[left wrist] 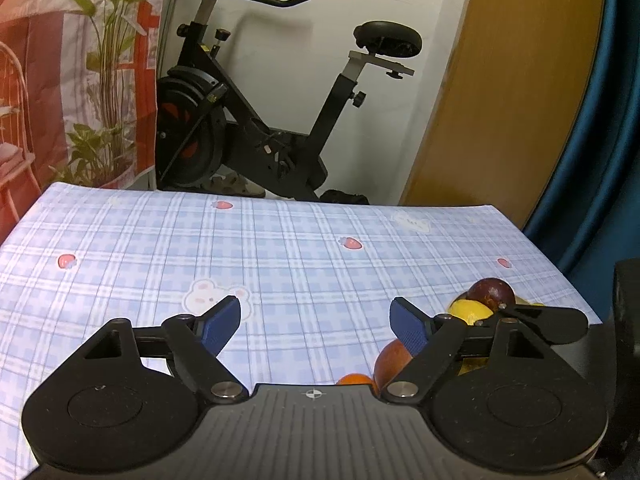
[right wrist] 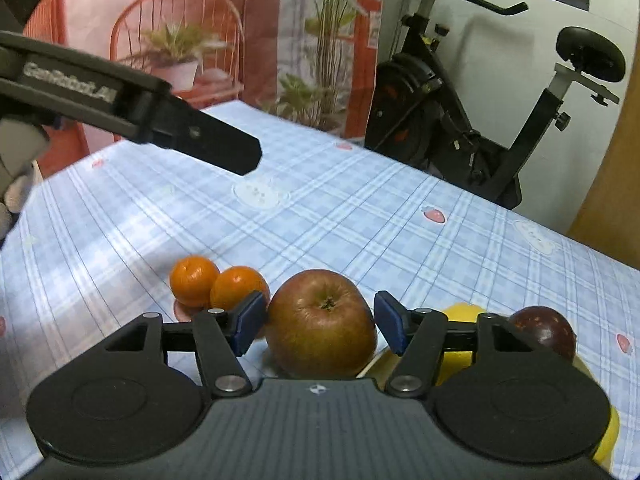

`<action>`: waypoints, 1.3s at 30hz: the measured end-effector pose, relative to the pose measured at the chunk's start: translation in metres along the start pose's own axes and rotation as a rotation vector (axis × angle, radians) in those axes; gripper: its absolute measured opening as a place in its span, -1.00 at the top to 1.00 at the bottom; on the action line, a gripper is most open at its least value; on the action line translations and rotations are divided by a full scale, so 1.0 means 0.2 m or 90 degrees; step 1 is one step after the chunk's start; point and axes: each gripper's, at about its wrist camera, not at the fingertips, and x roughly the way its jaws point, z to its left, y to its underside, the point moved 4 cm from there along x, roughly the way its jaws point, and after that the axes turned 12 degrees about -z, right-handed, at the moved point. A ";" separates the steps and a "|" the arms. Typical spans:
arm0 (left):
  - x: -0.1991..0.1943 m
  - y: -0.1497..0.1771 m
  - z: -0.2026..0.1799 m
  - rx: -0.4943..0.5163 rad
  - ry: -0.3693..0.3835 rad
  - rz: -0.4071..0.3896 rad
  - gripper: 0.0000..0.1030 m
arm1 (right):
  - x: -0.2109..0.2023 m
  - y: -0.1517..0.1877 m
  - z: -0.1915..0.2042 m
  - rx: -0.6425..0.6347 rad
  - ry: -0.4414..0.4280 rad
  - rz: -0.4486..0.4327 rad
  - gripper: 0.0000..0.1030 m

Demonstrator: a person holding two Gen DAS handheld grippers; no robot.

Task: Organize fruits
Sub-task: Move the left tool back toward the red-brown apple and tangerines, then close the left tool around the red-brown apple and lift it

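Behind right hand-held gripper, half-hidden lemon

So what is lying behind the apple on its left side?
Two oranges touch each other on the tablecloth. The right hand-held gripper finger covers part of the nearer one.

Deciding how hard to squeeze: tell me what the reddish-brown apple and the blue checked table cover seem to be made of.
Reddish-brown apple: real fruit by its look, with matte, speckled skin and a dried calyx in its dimple; a replica can't be excluded. Blue checked table cover: probably printed vinyl or oilcloth; it lies smooth, with a faint sheen and no visible weave.
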 end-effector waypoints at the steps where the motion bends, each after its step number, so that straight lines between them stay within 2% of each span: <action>1: 0.00 0.01 0.00 -0.002 0.002 0.002 -0.62 | 0.01 0.00 0.00 -0.004 0.001 0.005 -0.24; 9: -0.03 0.05 -0.05 0.000 0.040 0.024 -0.53 | -0.03 0.02 0.07 -0.031 -0.007 0.008 -0.22; 16: -0.09 0.18 -0.14 -0.003 0.109 0.086 -0.46 | -0.17 0.08 0.18 -0.022 -0.050 0.002 -0.22; 20: -0.13 0.29 -0.17 -0.030 0.144 0.128 -0.38 | -0.26 0.13 0.26 -0.011 -0.073 -0.010 -0.22; 23: -0.16 0.36 -0.19 -0.037 0.147 0.147 -0.38 | -0.32 0.17 0.31 -0.003 -0.084 -0.030 -0.22; 28: -0.19 0.41 -0.19 -0.057 0.151 0.148 -0.37 | -0.37 0.21 0.34 0.008 -0.084 -0.058 -0.25; 32: -0.19 0.42 -0.19 -0.070 0.148 0.143 -0.36 | -0.37 0.24 0.33 0.028 -0.077 -0.048 -0.35; 36: -0.20 0.43 -0.19 -0.079 0.147 0.140 -0.34 | -0.37 0.28 0.31 0.064 -0.081 -0.024 -0.34; 39: -0.20 0.43 -0.20 -0.086 0.152 0.139 -0.26 | -0.38 0.31 0.28 0.099 -0.095 -0.016 -0.26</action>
